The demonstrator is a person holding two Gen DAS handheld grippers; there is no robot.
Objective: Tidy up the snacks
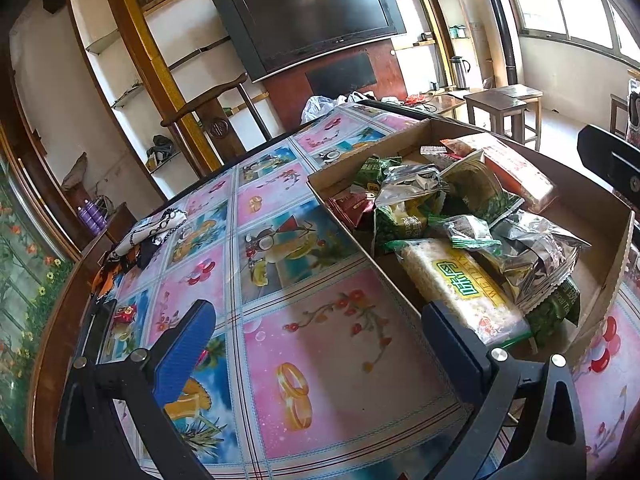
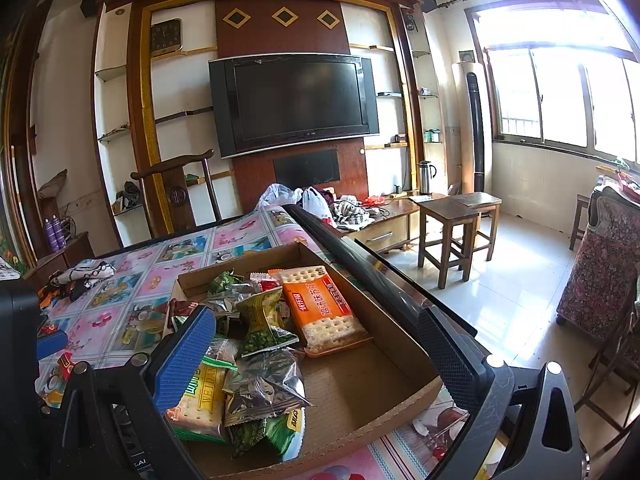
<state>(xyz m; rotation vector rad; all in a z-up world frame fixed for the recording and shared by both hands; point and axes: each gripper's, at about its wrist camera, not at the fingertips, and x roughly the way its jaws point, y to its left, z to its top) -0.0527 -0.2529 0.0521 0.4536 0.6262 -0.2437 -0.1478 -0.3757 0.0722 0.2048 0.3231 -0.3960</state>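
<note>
Left wrist view
Left tool (image 1: pixel 316 344): jaws spread wide with nothing between them, held over the worktop (image 1: pixel 320 320) with its pink-and-blue patterned glossy cover.
Shallow brown cardboard tray (image 1: pixel 592 216): rests on the worktop, to the right of the tool; its near left wall runs just beside the right finger.
Long clear-wrapped cracker pack with a yellow-green label (image 1: pixel 460 288): lies inside the tray at its near end, close to the right finger.
Silver foil snack bags (image 1: pixel 532 248): heaped in the tray with green pea packets (image 1: pixel 400 220).
Small red packet (image 1: pixel 125 314): lies on the worktop outside the tray, at far left.

Right wrist view
Right tool (image 2: pixel 320 344): jaws wide apart and empty, poised above the tray (image 2: pixel 360 384).
Orange-labelled cracker pack (image 2: pixel 320 308): lies in the tray's middle, beside the bare right part of its floor.
Snack heap: fills the tray's left half, below the blue-padded finger (image 2: pixel 184 360).
</note>
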